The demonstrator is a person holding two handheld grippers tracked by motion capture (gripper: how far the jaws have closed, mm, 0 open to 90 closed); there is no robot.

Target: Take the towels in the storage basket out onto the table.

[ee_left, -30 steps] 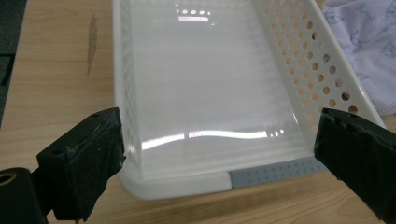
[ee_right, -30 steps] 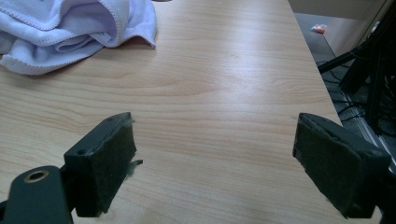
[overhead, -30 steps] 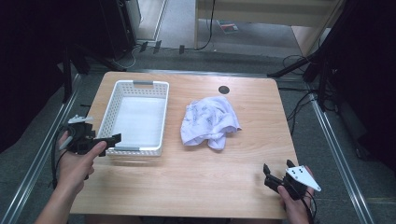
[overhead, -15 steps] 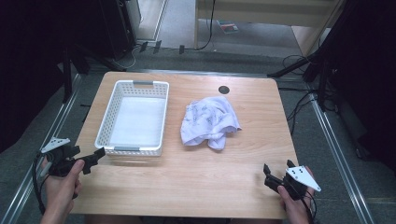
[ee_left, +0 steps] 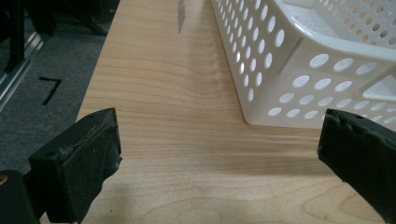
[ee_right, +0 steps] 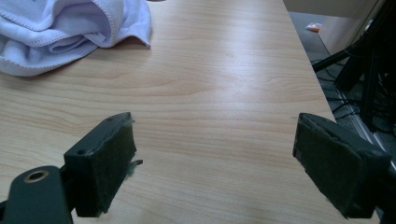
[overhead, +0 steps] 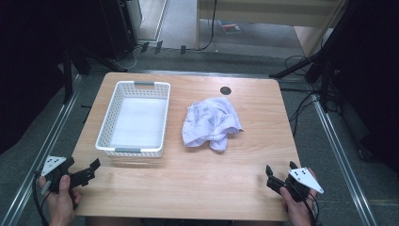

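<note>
- Left gripper (overhead: 91, 168) is seen in the high view at the near left corner of the table (overhead: 197, 188), held in a hand (overhead: 59, 200); its jaws are spread wide and nothing lies between them.
- In the left gripper view, the left gripper (ee_left: 219, 154) has bare wood between its pads (ee_left: 88, 154); the pads are held just above the tabletop (ee_left: 187, 140).
- White perforated basket (ee_left: 303, 60) is found ahead of the left fingers and toward the right-hand pad; its near corner is close to that pad, apart from it, not touched.
- In the high view the basket (overhead: 134, 151) is seen standing upright on the left half of the table, beyond the left gripper's fingertips, with its inside bare.
- Right gripper (overhead: 280, 173) is seen at the near right edge of the table, held in the other hand (overhead: 296, 207); its jaws are likewise parted and nothing is gripped.
- In the right gripper view, the right gripper (ee_right: 215, 158) has only bare wood between its pads (ee_right: 107, 158).
- White cloth (ee_right: 60, 32) is found crumpled, well ahead of the right fingers and off toward the left-hand pad, apart from both pads.
- In the high view the cloth (overhead: 211, 123) is noted lying in a heap on the table just right of the basket, apart from it, and well clear of both grippers.
- A small dark round mark (overhead: 226, 90) is noted on the tabletop beyond the cloth, far from either set of fingers.
</note>
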